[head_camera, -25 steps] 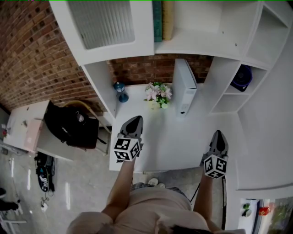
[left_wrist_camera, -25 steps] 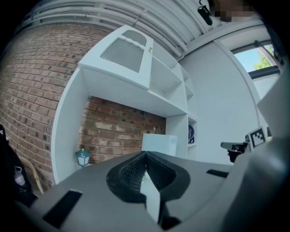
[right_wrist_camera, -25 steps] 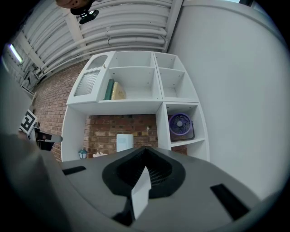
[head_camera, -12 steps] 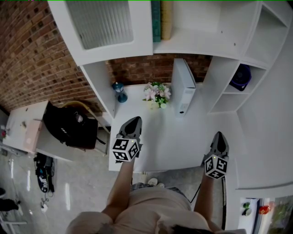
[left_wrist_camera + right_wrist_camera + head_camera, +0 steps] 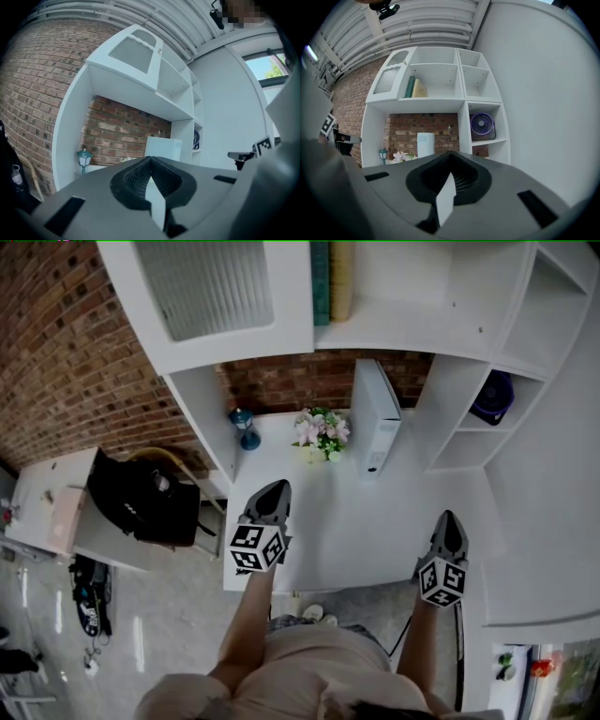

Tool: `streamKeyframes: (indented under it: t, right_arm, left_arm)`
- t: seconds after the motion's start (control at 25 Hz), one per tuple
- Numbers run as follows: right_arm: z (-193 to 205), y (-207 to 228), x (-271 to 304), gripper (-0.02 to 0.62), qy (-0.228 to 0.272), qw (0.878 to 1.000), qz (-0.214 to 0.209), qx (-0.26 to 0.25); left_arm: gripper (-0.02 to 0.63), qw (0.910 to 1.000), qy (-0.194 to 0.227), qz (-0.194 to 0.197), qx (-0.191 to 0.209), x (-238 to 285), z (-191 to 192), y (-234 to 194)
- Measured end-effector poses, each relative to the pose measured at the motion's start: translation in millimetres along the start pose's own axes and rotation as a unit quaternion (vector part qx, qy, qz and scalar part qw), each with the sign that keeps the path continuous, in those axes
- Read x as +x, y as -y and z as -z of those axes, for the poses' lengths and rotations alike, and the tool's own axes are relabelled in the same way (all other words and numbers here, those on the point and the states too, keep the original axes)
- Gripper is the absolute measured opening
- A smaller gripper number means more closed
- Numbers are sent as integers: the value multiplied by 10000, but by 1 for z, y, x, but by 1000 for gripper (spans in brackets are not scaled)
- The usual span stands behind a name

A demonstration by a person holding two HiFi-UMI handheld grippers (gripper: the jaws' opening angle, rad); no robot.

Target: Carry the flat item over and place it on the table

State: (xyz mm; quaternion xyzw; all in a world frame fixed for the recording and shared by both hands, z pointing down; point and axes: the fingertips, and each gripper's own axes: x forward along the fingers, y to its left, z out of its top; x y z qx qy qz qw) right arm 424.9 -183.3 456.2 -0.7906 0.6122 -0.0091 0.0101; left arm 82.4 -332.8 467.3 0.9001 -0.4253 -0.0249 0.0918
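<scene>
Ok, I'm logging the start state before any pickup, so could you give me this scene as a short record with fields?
left gripper: jaws shut, empty, above the white desk near its left edge
right gripper: jaws shut, empty, above the desk's right front
white flat panel: upright at the desk's back, untouched
flowers: left of the panel
blue lantern: left of the flowers
purple fan: in the right shelf cubby
</scene>
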Motion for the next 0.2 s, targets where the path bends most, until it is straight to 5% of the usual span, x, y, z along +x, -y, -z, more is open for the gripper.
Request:
streamKeyframes:
  t: [0.2]
  right_arm:
    - [3,0,-1,14,-40,10000,14,16]
  left_arm:
    - [28,10000,-9,15,-86,0,3,-2]
